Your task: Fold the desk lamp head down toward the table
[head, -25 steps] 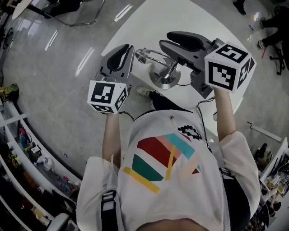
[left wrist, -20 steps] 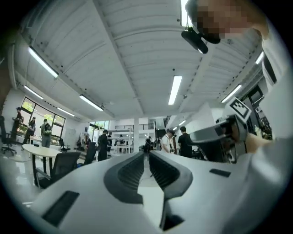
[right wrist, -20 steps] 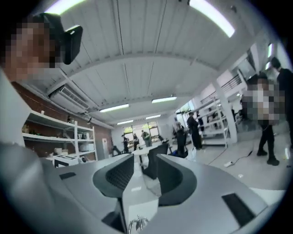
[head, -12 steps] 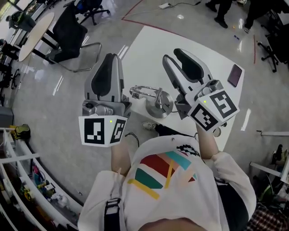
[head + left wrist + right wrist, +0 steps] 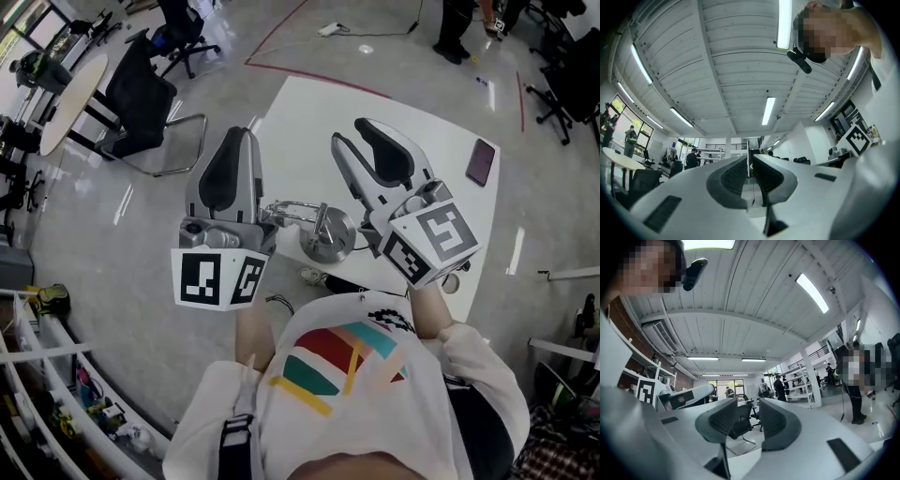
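The person stands at the near edge of the white surface (image 5: 412,98), both tools lifted clear and aimed out across the room. The left gripper (image 5: 236,141) has its fingers (image 5: 733,174) pressed almost together, only a thin slit between the pads and nothing in it. The right gripper (image 5: 358,136) has its fingers (image 5: 777,423) spread, with nothing between them. The desk lamp (image 5: 326,234), shiny metal with a round base, sits by the near edge, below and between the two grippers, and neither touches it. A dark phone (image 5: 480,161) lies by the far right corner.
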Demonstrator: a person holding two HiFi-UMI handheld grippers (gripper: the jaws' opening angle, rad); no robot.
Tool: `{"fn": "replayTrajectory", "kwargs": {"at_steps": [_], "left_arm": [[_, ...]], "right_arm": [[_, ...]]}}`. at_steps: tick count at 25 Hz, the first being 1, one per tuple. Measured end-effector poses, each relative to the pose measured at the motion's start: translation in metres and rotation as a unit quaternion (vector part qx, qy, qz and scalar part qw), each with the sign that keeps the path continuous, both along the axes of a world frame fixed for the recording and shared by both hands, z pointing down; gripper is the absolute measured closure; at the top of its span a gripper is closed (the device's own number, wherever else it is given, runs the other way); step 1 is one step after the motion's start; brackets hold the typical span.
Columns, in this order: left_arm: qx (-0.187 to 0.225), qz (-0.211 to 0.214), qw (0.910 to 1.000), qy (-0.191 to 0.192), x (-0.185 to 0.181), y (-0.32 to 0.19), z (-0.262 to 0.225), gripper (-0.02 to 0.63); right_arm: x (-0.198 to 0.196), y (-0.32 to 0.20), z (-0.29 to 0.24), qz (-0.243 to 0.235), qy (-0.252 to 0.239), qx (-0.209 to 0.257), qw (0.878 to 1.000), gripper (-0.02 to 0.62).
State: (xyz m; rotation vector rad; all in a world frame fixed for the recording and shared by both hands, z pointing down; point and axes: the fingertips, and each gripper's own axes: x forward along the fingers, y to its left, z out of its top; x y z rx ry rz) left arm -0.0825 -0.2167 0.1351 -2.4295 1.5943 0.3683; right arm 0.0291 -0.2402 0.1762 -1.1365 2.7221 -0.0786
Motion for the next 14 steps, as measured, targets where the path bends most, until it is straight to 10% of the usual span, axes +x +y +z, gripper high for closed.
{"fn": "replayTrajectory", "kwargs": {"at_steps": [6, 14], "left_arm": [[-0.012, 0.003, 0.9999, 0.001, 0.001, 0.002, 0.002, 0.523], [-0.017, -0.006, 0.9998, 0.005, -0.085, 0.010, 0.010, 0.522]], "right_arm": [[-0.001, 0.006, -0.001, -0.005, -0.002, -0.003, 1.000, 0.442], [-0.087, 0.010, 0.006, -0.008, 0.010, -0.006, 1.000, 0.442]]}}
